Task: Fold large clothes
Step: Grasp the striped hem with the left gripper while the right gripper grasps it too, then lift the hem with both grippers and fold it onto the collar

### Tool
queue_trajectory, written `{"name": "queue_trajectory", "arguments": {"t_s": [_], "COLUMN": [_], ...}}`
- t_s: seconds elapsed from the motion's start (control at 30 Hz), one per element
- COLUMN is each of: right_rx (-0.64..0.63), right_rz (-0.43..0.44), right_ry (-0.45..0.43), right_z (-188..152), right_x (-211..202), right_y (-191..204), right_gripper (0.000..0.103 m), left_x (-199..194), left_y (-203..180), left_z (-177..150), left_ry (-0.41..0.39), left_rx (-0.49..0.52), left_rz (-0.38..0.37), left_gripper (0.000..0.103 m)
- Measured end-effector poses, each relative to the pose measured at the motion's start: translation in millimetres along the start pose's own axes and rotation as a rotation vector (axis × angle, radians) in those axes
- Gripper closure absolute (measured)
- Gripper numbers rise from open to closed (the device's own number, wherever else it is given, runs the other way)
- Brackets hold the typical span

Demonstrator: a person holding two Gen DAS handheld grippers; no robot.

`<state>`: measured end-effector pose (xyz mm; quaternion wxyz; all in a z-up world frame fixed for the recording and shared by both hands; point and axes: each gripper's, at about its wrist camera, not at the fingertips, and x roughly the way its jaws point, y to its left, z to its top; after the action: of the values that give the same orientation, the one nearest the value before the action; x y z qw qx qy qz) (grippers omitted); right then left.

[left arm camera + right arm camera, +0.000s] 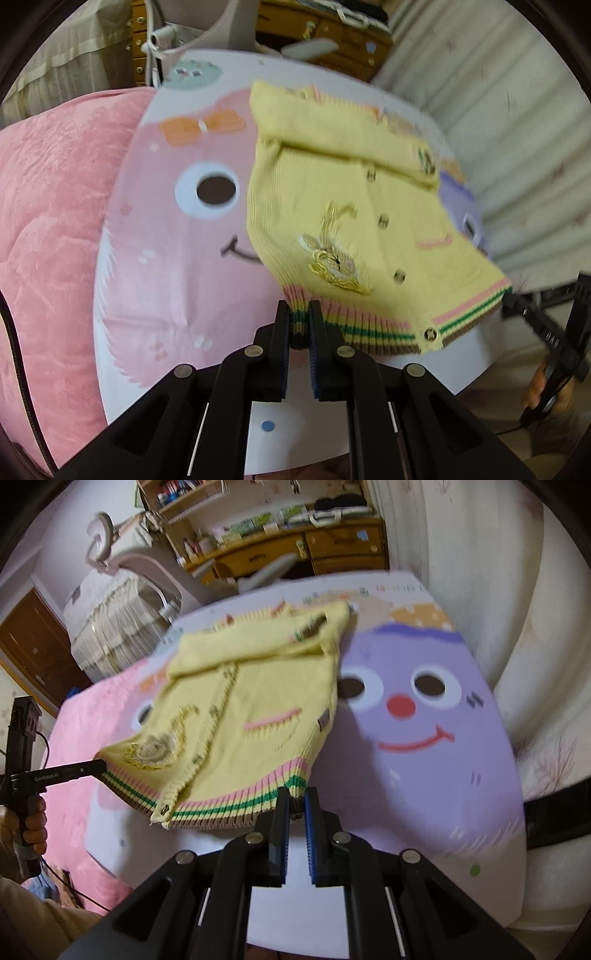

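Note:
A yellow knitted cardigan (354, 206) with buttons, an embroidered rabbit and a pink, green and brown striped hem lies partly lifted over the mat. Its sleeves are folded across the chest. My left gripper (300, 308) is shut on the hem's left corner. In the right wrist view my right gripper (295, 795) is shut on the hem's right corner of the cardigan (251, 701). The hem hangs raised between both grippers, while the collar end rests on the mat. The left gripper (99, 764) also shows at the left there, held by a hand (31, 814).
The cardigan lies on a printed mat (177, 258) with a pink smiling face and a purple face (406, 731). A pink quilt (48, 221) lies left of the mat, and cream bedding (535, 664) bunches to the right. A wooden desk (295, 550) and chair stand behind.

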<state>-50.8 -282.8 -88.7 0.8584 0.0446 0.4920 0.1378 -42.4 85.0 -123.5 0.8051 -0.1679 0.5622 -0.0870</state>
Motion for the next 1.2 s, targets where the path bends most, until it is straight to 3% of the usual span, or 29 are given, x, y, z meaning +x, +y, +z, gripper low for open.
{"name": "queue_trajectory", "arguments": {"t_s": [0.23,0.47,0.77,0.97,1.13,1.2], "right_rx": [0.007,0.018,0.083,0.137,0.158,0.177], "right_rz": [0.036,0.083,0.113,0.115,0.124,0.127], "right_ry": [-0.071,-0.096,-0.064,0.019,0.085,0.096], "right_z": [48.8,97.0,157.2,195.4,208.0,210.4], "right_x": [-17.4,-0.1,62.7,126.0,167.5,175.2], "right_y": [4.4,-3.9,-24.3,-39.3,-45.2,-48.2], "right_gripper": [0.096,0.096,0.096,0.096,0.094,0.092], "left_x": [-19.8,-6.3,41.7,93.0,131.4,136.4], "left_y": [3.4,4.4,13.4,26.0,31.6,34.7], "left_z": [43.6,89.7,162.3,205.1,215.7,217.9], "left_ry": [-0.063,-0.105,-0.098,-0.042,0.010,0.010], "left_rx": [-0.100,-0.179,-0.234,-0.260,-0.265,-0.277], "left_rz": [-0.021,0.004,0.049,0.081,0.103,0.093], "left_gripper": [0.097,0.097,0.096,0.096,0.095,0.088]}}
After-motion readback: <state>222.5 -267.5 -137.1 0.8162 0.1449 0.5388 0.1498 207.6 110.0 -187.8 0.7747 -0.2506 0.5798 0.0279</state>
